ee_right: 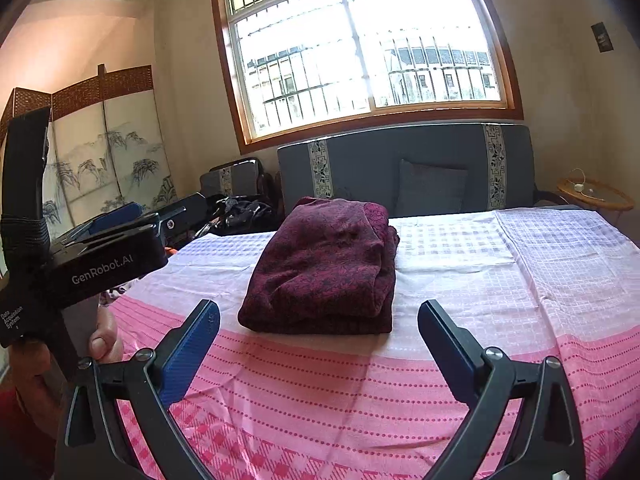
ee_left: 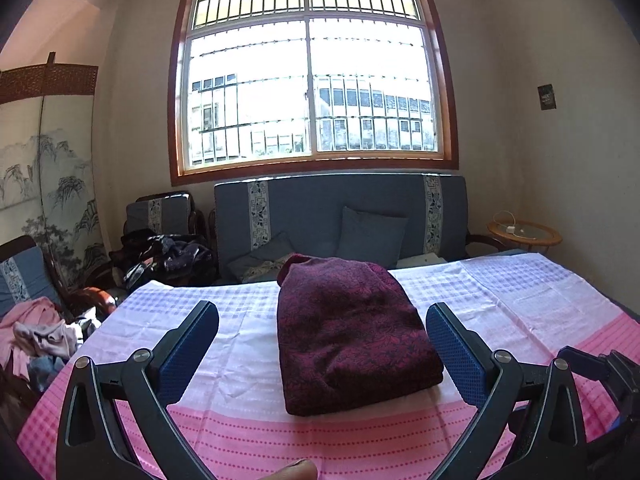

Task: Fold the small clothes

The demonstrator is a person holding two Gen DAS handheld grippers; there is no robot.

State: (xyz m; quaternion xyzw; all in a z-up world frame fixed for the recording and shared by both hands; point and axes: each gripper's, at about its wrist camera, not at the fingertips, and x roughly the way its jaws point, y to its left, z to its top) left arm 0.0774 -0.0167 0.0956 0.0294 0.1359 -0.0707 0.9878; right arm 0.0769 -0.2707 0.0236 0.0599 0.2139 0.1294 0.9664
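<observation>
Folded maroon garment (ee_left: 352, 332) between the splayed left hand-held gripper (ee_left: 322, 316) fingers

You get strong daylight from the window (ee_left: 310, 80), blown out to white glare. The room stays dimmer, focus is sharp, and fisheye bending darkens every corner in both views.

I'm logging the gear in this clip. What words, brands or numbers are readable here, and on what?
"GenRobot.AI": white print on the black body of the left gripper, seen from the right wrist view.
"Data Acquisition System": small white print lower on the same body; a mark under it is too small to read.
The dark plate on the wall: too blurred to read.
</observation>
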